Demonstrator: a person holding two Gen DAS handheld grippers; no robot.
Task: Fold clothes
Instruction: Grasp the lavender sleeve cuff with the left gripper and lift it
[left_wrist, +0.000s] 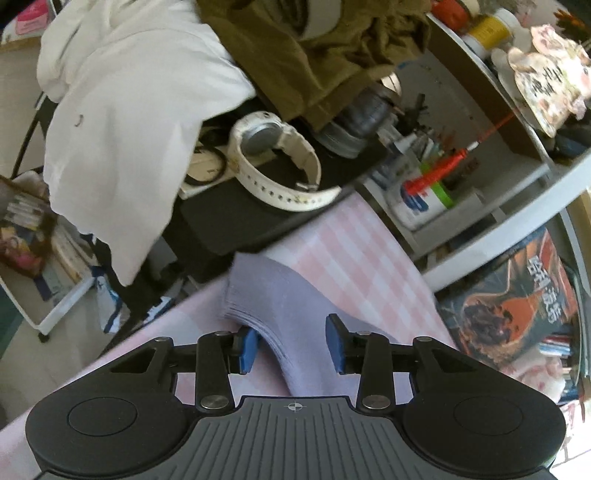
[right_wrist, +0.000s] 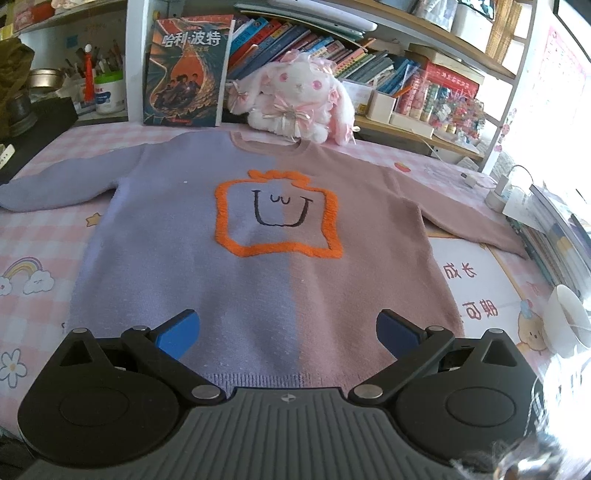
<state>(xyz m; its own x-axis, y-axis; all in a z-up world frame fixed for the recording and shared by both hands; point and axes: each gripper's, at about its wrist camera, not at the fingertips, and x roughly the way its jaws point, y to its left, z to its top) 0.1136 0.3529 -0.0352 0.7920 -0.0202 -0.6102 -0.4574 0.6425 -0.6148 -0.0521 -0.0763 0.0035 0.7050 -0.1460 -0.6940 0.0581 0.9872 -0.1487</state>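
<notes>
1. Right now the sweater (right_wrist: 258, 229), half lilac and half dusty pink, lies flat and face up on the pink checked worktop (right_wrist: 40, 236), its collar toward the plush rabbit (right_wrist: 295, 99), sleeves spread wide, probably smoothed out for folding.
2. Nearest the sweater's hem, the right tongs (right_wrist: 288, 332) hover with their blue pads apart, holding nothing; they seem centred there to survey the garment.
3. Out at the sweater's lilac sleeve (left_wrist: 280, 306), the left tongs (left_wrist: 291, 349) stand parted, one pad on either side of the cuff end, not yet pinching it.
4. Beyond that sleeve, a white wristwatch (left_wrist: 275, 162) sits on a black surface; I'd judge the sleeve fold comes first.
</notes>
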